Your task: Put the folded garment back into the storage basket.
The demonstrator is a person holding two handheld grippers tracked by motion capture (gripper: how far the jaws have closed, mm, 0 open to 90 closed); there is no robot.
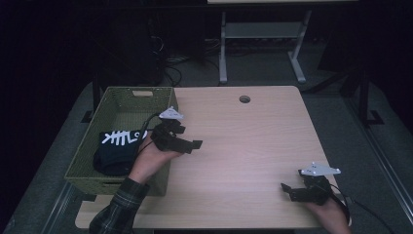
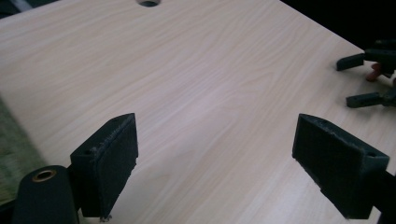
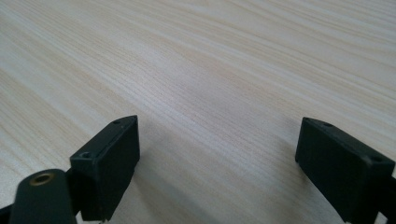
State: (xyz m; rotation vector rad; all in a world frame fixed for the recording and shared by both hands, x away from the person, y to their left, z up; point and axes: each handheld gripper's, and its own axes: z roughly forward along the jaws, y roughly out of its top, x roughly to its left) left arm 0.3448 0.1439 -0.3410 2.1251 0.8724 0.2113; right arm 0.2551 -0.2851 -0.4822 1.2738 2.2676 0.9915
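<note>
Dark garment (image 1: 116, 148) with a white fishbone print, lying in the green woven basket (image 1: 108, 105) at the left edge of the bench (image 1: 243, 141), just beside the left hand-held gripper (image 1: 187, 145). Basket standing on the bench's left side, cut-out handle in its far wall, garment bunched toward its near end. Bench itself pale wood grain, bare across the middle, with a round cable hole (image 1: 244, 99) near the far edge, seen again at the top of the left gripper view (image 2: 149, 3). Beyond the bench, dim room: grey floor, the white legs of another table (image 1: 260, 46), dark cables trailing near them. Now the left hand-held gripper, held over the basket's right rim and pointing out across the bench, plaid sleeve (image 1: 117, 207) behind it, grey three-cornered plate on top; jaws spread wide in the left gripper view (image 2: 215, 161), nothing between them, only bare wood below. Right hand-held gripper (image 1: 287, 189) low at the near right corner of the bench, well apart from the basket, also visible far off at the right edge of the left gripper view (image 2: 369, 79). Jaws spread wide there too in the right gripper view (image 3: 217, 161), nothing gripped, plain grain under them.
</note>
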